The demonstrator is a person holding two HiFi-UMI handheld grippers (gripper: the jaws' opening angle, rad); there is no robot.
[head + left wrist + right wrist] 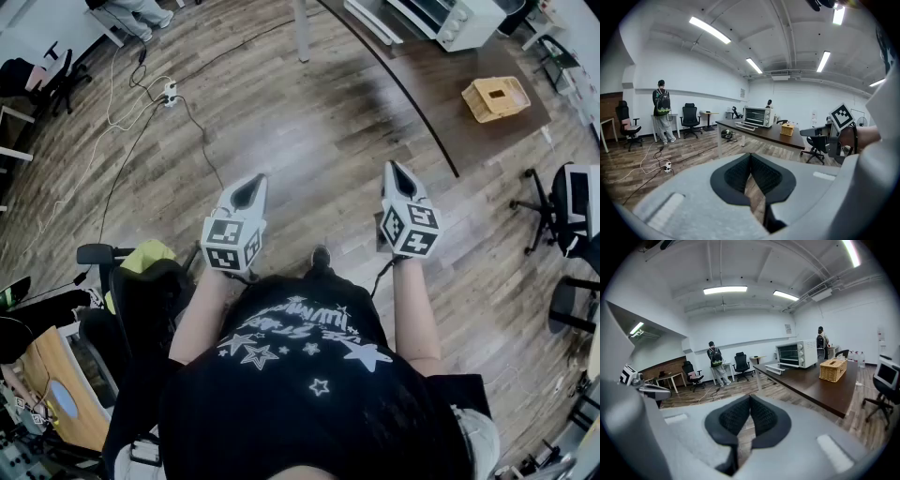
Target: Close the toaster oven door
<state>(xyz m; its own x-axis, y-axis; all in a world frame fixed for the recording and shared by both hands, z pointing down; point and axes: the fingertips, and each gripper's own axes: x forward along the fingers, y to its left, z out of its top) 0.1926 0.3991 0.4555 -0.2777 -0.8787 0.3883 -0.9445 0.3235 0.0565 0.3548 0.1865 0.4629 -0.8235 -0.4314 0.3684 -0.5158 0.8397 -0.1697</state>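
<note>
The white toaster oven [450,17] stands at the far end of a dark table [441,75], its door [373,21] folded down open. It also shows far ahead as the toaster oven [758,116] in the left gripper view and as the toaster oven [797,353] with its lowered door [777,367] in the right gripper view. My left gripper [249,190] and right gripper [397,174] hang side by side over the wooden floor, well short of the table. The left gripper [750,157] is shut on nothing, and so is the right gripper [750,398].
A wicker basket [497,98] sits on the table nearer to me than the oven. Office chairs [562,211] stand to the right and a black chair [141,291] at my left. Cables and a power strip [170,92] lie on the floor. A person [662,110] stands far off.
</note>
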